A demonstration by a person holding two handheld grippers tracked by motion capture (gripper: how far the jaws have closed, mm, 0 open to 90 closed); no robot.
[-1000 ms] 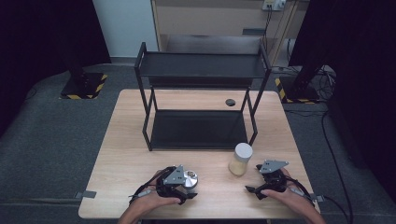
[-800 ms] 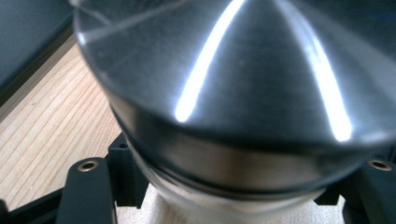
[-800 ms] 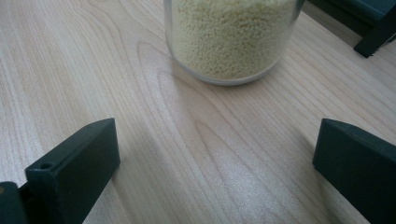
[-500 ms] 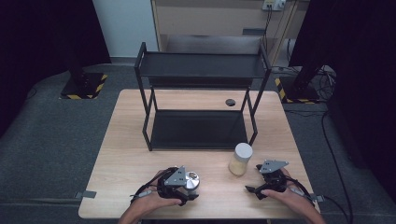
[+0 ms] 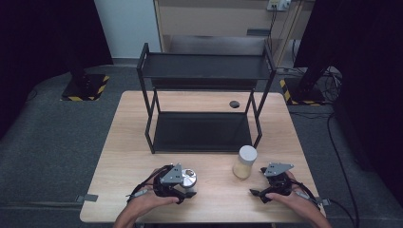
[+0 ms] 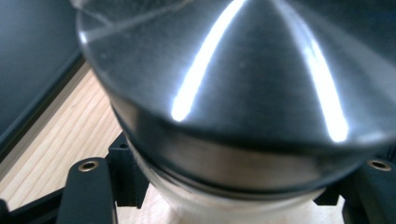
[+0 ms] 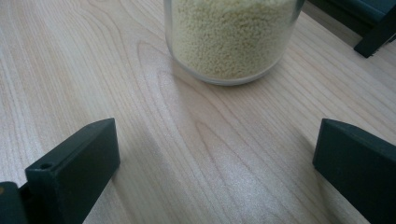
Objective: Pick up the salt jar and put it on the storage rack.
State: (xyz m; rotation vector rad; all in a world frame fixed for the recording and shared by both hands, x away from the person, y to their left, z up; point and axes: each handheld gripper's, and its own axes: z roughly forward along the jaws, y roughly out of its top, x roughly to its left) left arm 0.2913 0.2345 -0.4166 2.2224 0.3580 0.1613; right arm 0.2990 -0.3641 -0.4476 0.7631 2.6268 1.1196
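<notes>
A glass jar with a brushed metal lid (image 5: 189, 176) stands near the table's front edge, left of centre. My left gripper (image 5: 184, 184) is shut on it, and the person's left hand holds the gripper from below. In the left gripper view the lid (image 6: 243, 79) looms close, with the gripper (image 6: 233, 196) clamping the glass body under it from both sides. A second jar (image 5: 244, 162) with a white lid, full of pale yellow grains (image 7: 231, 35), stands to the right. My right gripper (image 5: 260, 183) rests just right of it, open (image 7: 219, 158), nothing between its jaws.
A black two-tier metal rack (image 5: 204, 71) takes up the back half of the wooden table (image 5: 123, 142); its lower shelf (image 5: 202, 130) is bare. A small dark round thing (image 5: 234, 104) lies behind the rack's right leg. Cables trail off the table's front corners.
</notes>
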